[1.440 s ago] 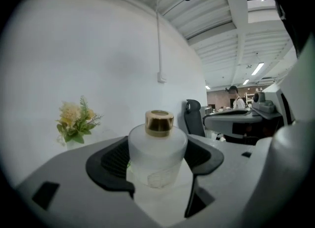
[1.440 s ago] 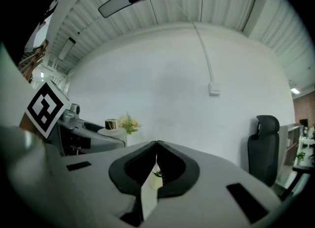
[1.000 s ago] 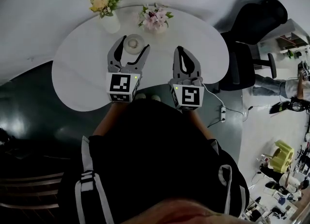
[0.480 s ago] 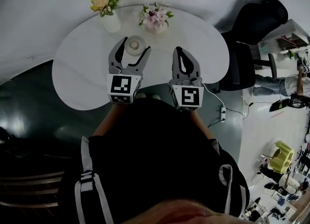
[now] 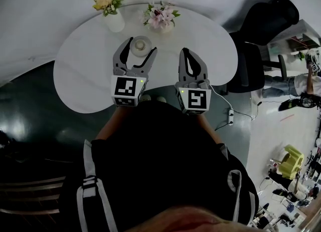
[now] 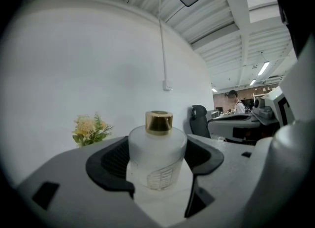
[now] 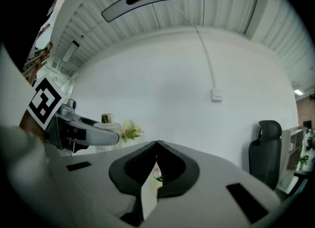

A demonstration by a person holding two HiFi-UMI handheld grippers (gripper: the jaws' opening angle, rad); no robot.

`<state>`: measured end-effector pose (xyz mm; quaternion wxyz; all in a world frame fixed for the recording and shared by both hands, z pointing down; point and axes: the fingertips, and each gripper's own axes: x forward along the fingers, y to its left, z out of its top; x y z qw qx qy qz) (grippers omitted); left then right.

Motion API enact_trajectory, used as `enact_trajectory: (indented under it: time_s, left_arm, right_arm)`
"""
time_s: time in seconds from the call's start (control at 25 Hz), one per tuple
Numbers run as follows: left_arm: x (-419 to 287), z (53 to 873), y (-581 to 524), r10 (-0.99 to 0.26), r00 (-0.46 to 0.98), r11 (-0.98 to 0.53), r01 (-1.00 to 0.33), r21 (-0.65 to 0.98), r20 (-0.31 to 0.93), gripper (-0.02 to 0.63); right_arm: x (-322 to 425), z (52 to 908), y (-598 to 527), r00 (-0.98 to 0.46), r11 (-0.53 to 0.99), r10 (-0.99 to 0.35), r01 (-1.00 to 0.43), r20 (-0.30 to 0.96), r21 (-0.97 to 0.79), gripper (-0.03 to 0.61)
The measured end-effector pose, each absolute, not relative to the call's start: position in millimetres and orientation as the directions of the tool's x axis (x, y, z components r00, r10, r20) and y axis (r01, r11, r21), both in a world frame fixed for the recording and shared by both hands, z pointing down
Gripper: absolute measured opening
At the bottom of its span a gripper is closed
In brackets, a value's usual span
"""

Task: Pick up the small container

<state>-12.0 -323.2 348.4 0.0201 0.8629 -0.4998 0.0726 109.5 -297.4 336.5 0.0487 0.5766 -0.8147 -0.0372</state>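
The small container [image 5: 139, 46] is a frosted white bottle with a gold cap, standing upright on the round white table [image 5: 85, 75]. My left gripper [image 5: 141, 45] is open, with one jaw on each side of the bottle. In the left gripper view the small container [image 6: 157, 150] fills the gap of the left gripper [image 6: 157, 162]; I cannot tell whether the dark pads [image 6: 113, 160] touch it. My right gripper [image 5: 186, 51] is shut and empty, to the right of the bottle. In the right gripper view the right gripper [image 7: 156, 144] has its jaws pressed together, and the bottle [image 7: 107, 121] shows far left.
A white vase of yellow flowers [image 5: 110, 5] and a bunch of pink flowers [image 5: 161, 17] stand at the table's far edge, behind the bottle. A black office chair [image 5: 261, 40] is at the right of the table. A white wall lies beyond the table.
The left gripper has edged slightly forward around the container. The right gripper has stayed where it was, still shut.
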Motion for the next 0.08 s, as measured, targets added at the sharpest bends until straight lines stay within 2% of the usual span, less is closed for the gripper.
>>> enact_trajectory:
  time_s: [0.08]
  left_arm:
    - [-11.6, 348.7, -323.8, -0.859, 0.491, -0.501, -0.865, -0.038, 0.146, 0.334]
  right_arm:
    - [108.9, 336.8, -297.9, -0.331, 0.334, -0.943, -0.935, 0.044, 0.119, 0.021]
